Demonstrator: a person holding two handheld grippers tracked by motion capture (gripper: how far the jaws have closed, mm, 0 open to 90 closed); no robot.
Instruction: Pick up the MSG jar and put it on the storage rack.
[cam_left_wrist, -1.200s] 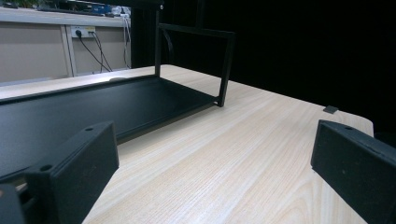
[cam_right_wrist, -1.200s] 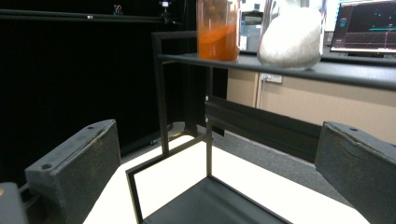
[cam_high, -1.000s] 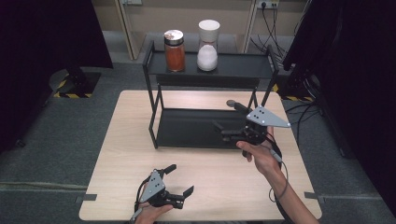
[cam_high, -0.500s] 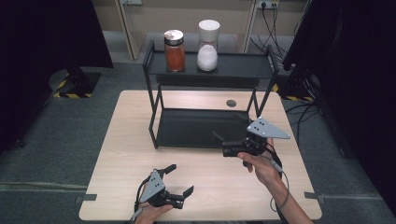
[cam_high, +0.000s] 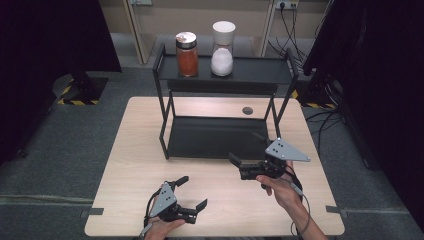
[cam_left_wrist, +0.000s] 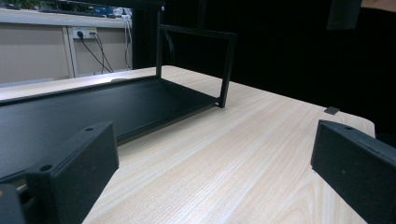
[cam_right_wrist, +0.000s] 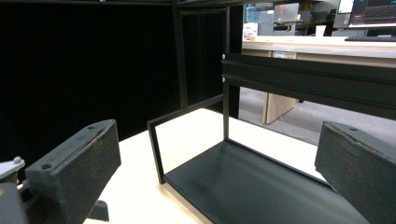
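We are working at a pale wooden table (cam_high: 145, 150) that is standing on grey carpet, with dark curtains hanging at the left and right edges of the high view and black-and-yellow hazard tape lying at the middle left. Cables are trailing from a wall socket at the upper right of that frame. No brand, label or writing is showing clearly enough for us to read.

A black two-tier rack (cam_high: 220, 137) is sitting at the centre of the table. On its top shelf, in the upper middle of the frame, a jar of orange-red powder (cam_high: 187, 54) with a metal lid is standing just beside a white-lidded jar of white grains (cam_high: 222, 48); the two are close but we cannot tell whether they are touching.

Our right gripper (cam_high: 248, 152) is hovering in the lower right of the centre, just in front of the rack's lower shelf, jaws spread wide and holding nothing. In the right gripper view the shelf's front corner post and black tray are lying between and beyond the parted jaws.

Our left gripper (cam_high: 192, 195) is resting low at the bottom centre-left, well apart from the rack, jaws likewise spread and empty. In the left gripper view bare tabletop is lying between its jaws, with the rack's lower shelf stretching across the upper left
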